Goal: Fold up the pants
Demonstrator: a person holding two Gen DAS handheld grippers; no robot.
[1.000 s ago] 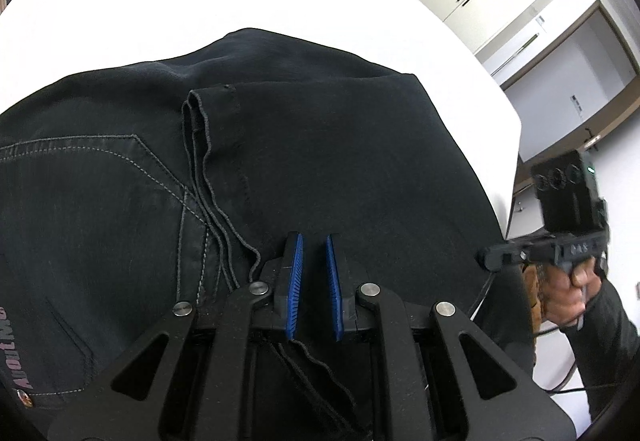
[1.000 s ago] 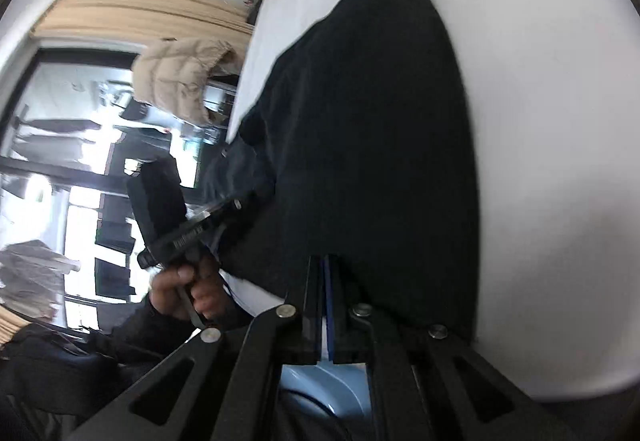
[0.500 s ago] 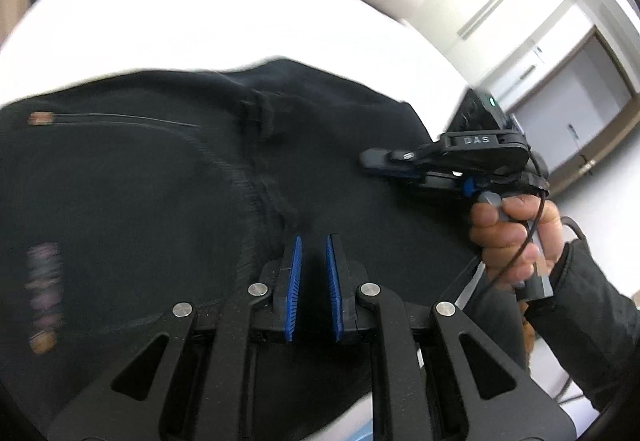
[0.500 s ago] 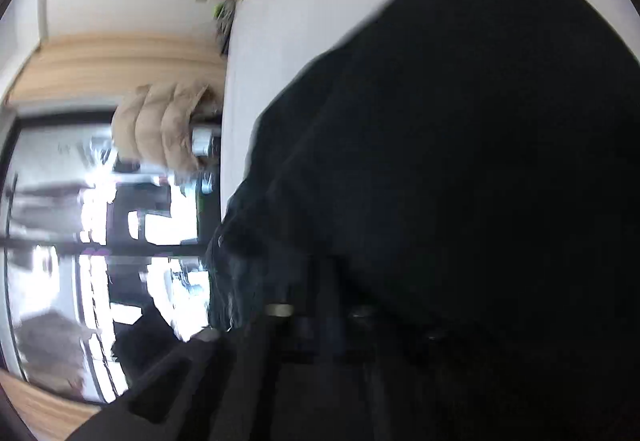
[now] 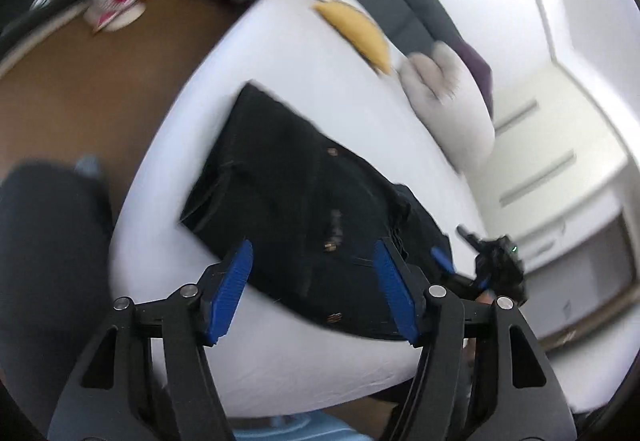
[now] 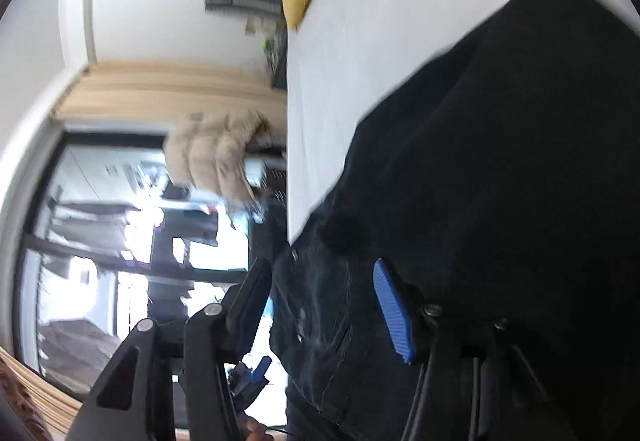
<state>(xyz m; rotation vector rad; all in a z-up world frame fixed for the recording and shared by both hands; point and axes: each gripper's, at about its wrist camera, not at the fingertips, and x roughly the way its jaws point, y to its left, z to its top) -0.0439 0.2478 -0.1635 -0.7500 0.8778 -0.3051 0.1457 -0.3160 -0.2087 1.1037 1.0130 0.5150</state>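
Left wrist view: the left gripper (image 5: 312,281) is seen with its blue pads spread wide apart, the jaws having just been opening, and nothing is held between them. The black pants (image 5: 304,201) lie in a folded bundle on the white bed (image 5: 320,81), running from about 11 o'clock down to 4 o'clock, just past the fingertips and apart from them. Rivets and a small label are visible on the upper layer. At 4 o'clock the right gripper (image 5: 444,257) is seen at the far end of the bundle; its jaws are too small and blurred there to be read. A yellow cushion (image 5: 360,33) and a pale pillow (image 5: 452,109) lie at 1 o'clock, well apart from the pants.

Right wrist view: the right gripper (image 6: 324,301) is shown with its pads standing apart, having likewise just been opening. The pants (image 6: 500,181) fill the frame from 1 o'clock to 6 o'clock; stitched denim lies in the gap between the pads, but no pad is seen pressing on it. A beige padded jacket (image 6: 216,157) hangs at 9 o'clock.

The cloth is judged to be soft but fairly heavy denim: it will sag and drape when lifted, yet it is not slippery or fragile. Hold is best taken at the thick edges, the waistband corner or a stacked hem, with all layers pinched together so none slides out.
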